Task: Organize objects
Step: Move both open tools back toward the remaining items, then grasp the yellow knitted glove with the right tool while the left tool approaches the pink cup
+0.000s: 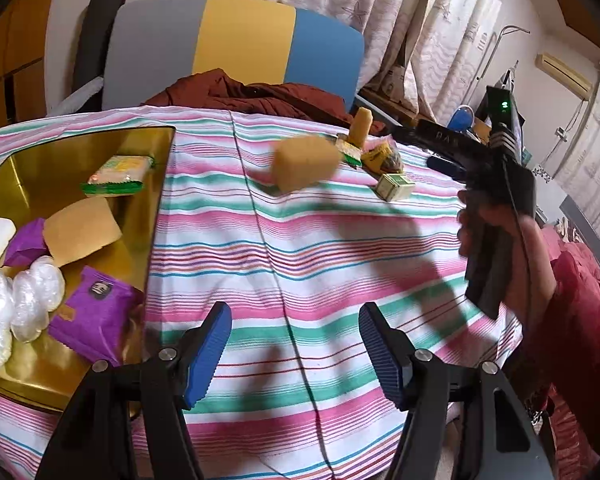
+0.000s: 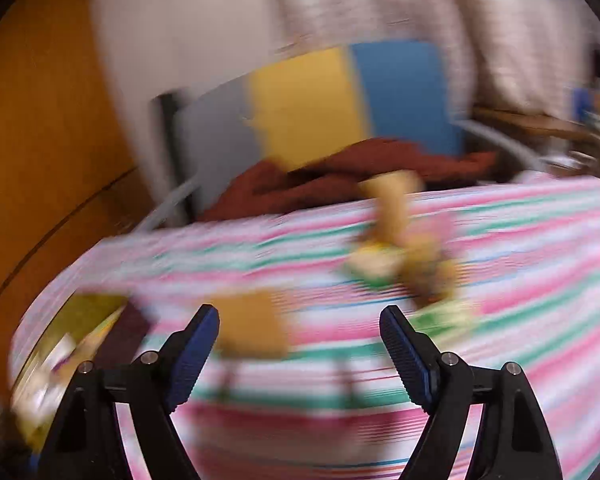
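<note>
A gold tray (image 1: pixel 32 168) sits at the left on the striped tablecloth. It holds a green-edged packet (image 1: pixel 118 174), a tan packet (image 1: pixel 82 232), purple packets (image 1: pixel 94 316) and clear wrapped pieces (image 1: pixel 28 300). A tan block (image 1: pixel 304 164), blurred, lies on the cloth mid-table. A tan upright piece (image 1: pixel 362 126), yellow wrappers (image 1: pixel 382 156) and a small green box (image 1: pixel 394 186) lie beyond it. My left gripper (image 1: pixel 296 344) is open and empty above the cloth. My right gripper (image 2: pixel 300 344) is open and empty; its view is motion-blurred, with the tan block (image 2: pixel 252 322) between its fingers' line.
The right hand and its black gripper body (image 1: pixel 496 208) hang over the table's right side. A grey, yellow and blue chair (image 1: pixel 236 44) with a dark red cloth (image 1: pixel 252 94) stands behind the table. Curtains (image 1: pixel 420 20) hang at the back.
</note>
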`<state>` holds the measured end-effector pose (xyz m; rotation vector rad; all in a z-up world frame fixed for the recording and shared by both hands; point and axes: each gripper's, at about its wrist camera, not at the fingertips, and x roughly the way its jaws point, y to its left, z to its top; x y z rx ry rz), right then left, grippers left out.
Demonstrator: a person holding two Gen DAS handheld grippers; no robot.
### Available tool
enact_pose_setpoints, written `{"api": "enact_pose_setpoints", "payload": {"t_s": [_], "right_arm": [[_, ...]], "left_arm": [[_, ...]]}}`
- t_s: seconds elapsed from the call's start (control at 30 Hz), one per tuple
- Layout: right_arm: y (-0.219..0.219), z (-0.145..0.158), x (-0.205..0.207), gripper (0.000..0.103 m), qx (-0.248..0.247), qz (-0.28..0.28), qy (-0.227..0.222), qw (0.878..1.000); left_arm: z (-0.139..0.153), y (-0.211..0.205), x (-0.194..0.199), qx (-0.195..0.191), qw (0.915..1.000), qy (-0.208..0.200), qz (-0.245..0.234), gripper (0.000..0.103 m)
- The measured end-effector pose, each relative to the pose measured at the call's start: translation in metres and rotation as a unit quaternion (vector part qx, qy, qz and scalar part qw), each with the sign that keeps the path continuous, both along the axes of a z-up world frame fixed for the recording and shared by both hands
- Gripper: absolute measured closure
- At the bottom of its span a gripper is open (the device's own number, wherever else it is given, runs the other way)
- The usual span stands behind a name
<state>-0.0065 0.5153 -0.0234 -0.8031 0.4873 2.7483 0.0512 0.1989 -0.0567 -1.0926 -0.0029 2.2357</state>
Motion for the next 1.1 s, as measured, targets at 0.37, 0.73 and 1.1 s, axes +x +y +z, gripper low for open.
{"api": "enact_pose_setpoints", "payload": {"t_s": [0.37,0.73,1.1], "right_arm": [[0.069,-0.037,-0.072,0.028,-0.024,-0.049,-0.123,0.991],[0.053,-0.012,-0.053,0.067,0.034,-0.012,-0.071,0.997],[-0.033,-0.017,0.031,0.067,0.069,0.133,-0.05,0.987]], "left_arm": [[-0.004,0.009,0.001,-0.023,0.9997,-0.002,-0.002,0.036],[-0.003,0.009,-0.001,-0.017,0.9998,-0.002,0.006,0.036],[0.017,0.028,-0.013,0.003,0.9998,0.02,-0.006,0.036]]}}
